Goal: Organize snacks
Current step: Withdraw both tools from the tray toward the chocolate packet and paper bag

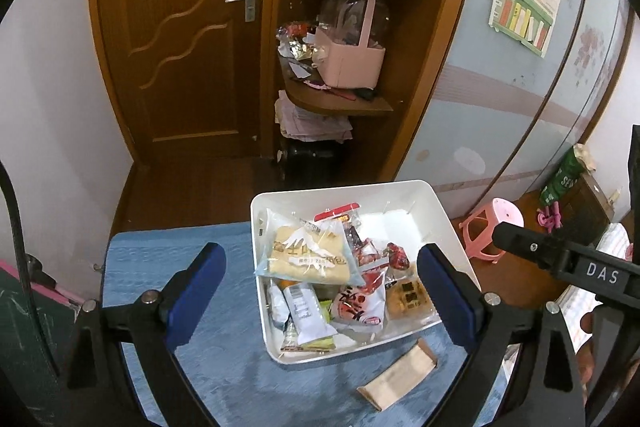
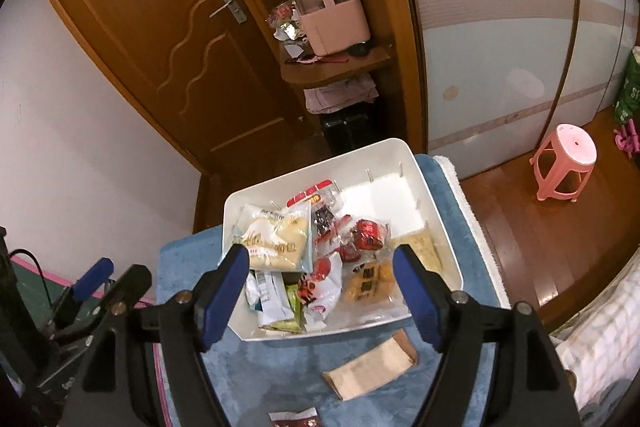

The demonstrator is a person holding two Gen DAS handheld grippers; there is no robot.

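A white bin [image 1: 448, 223] stands on a blue cloth [image 1: 180, 255] and holds several snack packets. A large clear packet of yellow toast [image 1: 308, 255] lies on top at its left, with red-wrapped snacks [image 1: 396, 255] beside it. My left gripper [image 1: 322, 249] hovers over the bin, open and wide, with nothing gripped. My right gripper [image 2: 320, 251] is also open above the bin [image 2: 436, 211], empty. A brown paper packet [image 2: 368, 367] lies on the cloth [image 2: 272, 375] just in front of the bin, also seen as the brown packet [image 1: 400, 379]. A dark red packet [image 2: 294, 421] shows at the bottom edge.
Behind the bin are a wooden door [image 1: 184, 39] and corner shelves with a pink basket [image 1: 352, 59]. A pink stool [image 2: 564, 163] stands on the wooden floor at the right, by a pale sliding wardrobe door [image 2: 500, 27]. The cloth's far edge ends right behind the bin.
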